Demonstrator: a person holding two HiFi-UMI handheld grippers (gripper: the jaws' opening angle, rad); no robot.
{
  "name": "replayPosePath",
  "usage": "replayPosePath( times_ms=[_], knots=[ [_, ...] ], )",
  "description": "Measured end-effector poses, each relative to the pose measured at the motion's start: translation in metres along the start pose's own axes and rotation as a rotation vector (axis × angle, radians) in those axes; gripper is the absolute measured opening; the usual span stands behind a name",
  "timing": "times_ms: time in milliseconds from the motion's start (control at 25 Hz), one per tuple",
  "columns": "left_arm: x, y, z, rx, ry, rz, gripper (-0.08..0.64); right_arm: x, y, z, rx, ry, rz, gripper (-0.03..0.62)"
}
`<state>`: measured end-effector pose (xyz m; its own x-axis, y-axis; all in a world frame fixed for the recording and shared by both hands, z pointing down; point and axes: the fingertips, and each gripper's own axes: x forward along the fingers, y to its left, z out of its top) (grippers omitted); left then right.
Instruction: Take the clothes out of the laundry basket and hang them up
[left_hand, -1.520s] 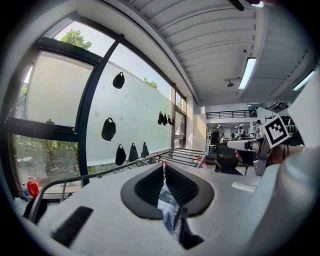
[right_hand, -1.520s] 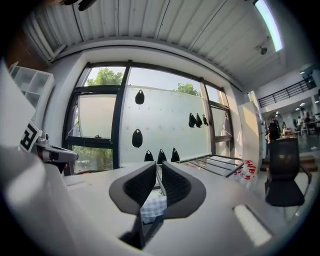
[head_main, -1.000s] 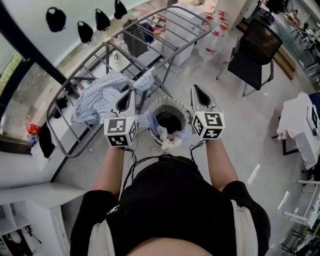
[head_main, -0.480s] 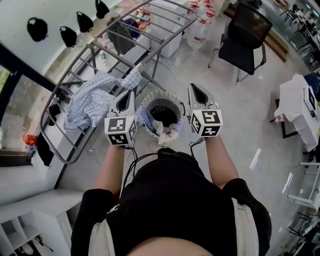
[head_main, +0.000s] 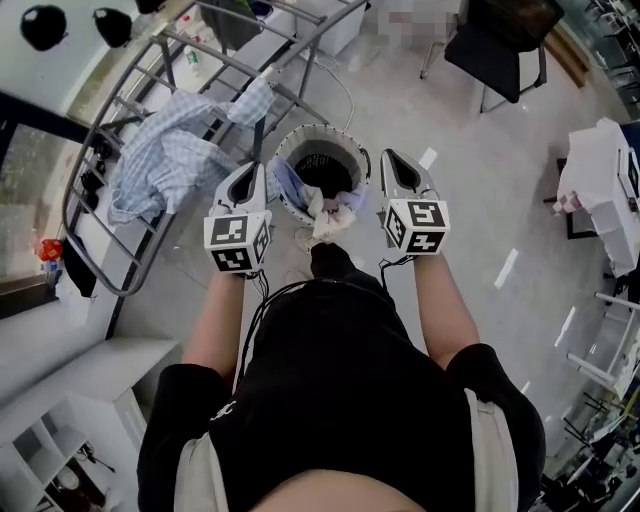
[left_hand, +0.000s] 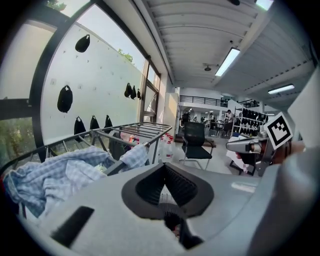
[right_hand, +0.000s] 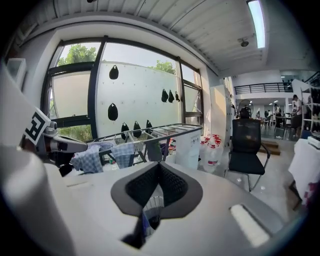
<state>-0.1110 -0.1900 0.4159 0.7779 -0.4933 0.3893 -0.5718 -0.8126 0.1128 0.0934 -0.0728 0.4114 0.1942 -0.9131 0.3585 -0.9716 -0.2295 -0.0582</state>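
Pale cloth spills over the near rim of the laundry basket, which stands on the floor at the foot of the drying rack. A checked shirt lies over the rack. Left fingers and right fingers flank the basket, both closed, empty. Judgement: open one pair, pinch a single garment at the rim, lift clear.

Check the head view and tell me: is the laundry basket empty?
No, crumpled clothes hang over the near rim of the laundry basket.
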Motion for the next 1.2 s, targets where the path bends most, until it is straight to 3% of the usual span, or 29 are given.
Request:
replayPosePath(
  times_ms=[280,480,600,800,960,1200],
  knots=[
    [0.003,-0.01,-0.079,-0.035,0.126,-0.05,0.016,-0.007,-0.004,-0.075,0.028,0.139,-0.021,0.012],
    [0.018,-0.029,-0.142,-0.046,0.264,-0.134,0.093,0.001,-0.009,-0.132,0.067,0.256,-0.009,0.021],
    [0.025,-0.039,-0.178,-0.07,0.354,-0.156,0.151,0.01,-0.009,-0.176,0.076,0.368,0.033,0.152],
    [0.036,-0.049,-0.205,-0.075,0.406,-0.143,0.164,0.019,-0.022,-0.237,0.07,0.493,0.045,0.19],
    [0.033,-0.061,-0.214,-0.088,0.425,-0.107,0.164,0.014,-0.032,-0.28,-0.018,0.573,0.064,0.199],
    [0.039,-0.059,-0.233,-0.145,0.459,-0.042,0.163,0.036,-0.031,-0.341,-0.174,0.697,0.163,0.206]
  ],
)
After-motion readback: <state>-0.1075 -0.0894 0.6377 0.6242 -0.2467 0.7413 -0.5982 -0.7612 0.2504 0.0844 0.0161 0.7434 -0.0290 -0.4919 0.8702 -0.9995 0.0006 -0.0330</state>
